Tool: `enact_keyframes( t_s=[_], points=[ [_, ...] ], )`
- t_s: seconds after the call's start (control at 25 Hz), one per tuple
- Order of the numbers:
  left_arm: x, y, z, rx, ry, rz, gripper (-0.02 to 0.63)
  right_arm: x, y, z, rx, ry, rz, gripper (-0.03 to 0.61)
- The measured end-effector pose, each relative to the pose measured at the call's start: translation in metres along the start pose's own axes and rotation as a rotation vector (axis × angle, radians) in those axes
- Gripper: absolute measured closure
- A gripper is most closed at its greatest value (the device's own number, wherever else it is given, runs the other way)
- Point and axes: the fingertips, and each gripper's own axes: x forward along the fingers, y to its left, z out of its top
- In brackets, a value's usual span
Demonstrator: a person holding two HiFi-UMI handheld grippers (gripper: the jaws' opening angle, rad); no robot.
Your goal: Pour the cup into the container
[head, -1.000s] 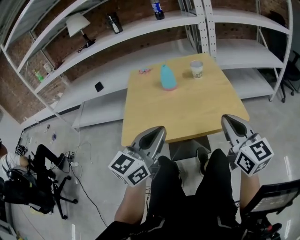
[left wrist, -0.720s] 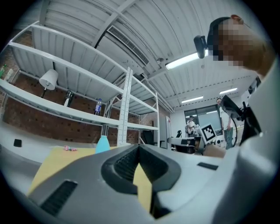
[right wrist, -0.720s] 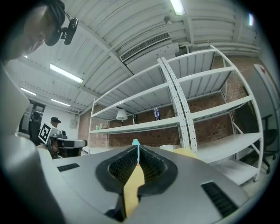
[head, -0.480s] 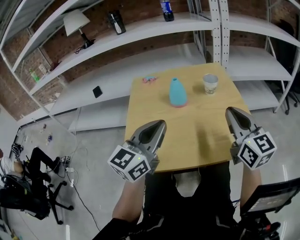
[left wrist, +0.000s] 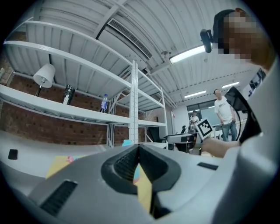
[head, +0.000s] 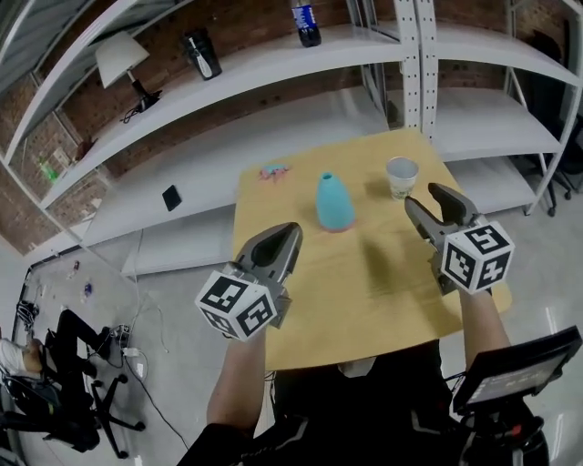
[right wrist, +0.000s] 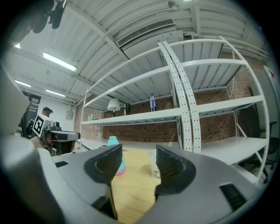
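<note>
Right tool (head: 425,196) opening, empty, left tool (head: 284,238) closed, paper cup (head: 401,177), smooth teal domed container (head: 334,201)

- What the cup (head: 401,176) holds is too small to tell; in the right gripper view, one of the right gripper's (right wrist: 136,157) opening fingers (right wrist: 173,168) covers its right side.
- The container (head: 334,201) shows only as slivers past the left gripper's (left wrist: 139,148) closed fingers.
- The small pink and blue thing (head: 272,170) on the table (head: 383,273) cannot be named.
- The top edge cuts off the bottle (head: 305,23).
</note>
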Motion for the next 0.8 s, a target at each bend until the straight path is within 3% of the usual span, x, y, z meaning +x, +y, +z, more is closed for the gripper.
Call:
enact_keyframes(
  t_s=[0.16, 0.44, 0.8],
  points=[
    [0.014, 0.026, -0.018, -0.046, 0.026, 0.022, 0.614, 0.025, -0.021, -0.009, 0.008, 0.038, -0.019, 0.321],
    [0.027, 0.041, -0.046, -0.064, 0.061, -0.006, 0.614, 0.051, -0.052, -0.036, 0.011, 0.128, -0.079, 0.275],
    [0.036, 0.029, -0.062, -0.019, 0.084, -0.078, 0.614, 0.074, -0.063, -0.062, 0.011, 0.199, -0.077, 0.265]
  ],
)
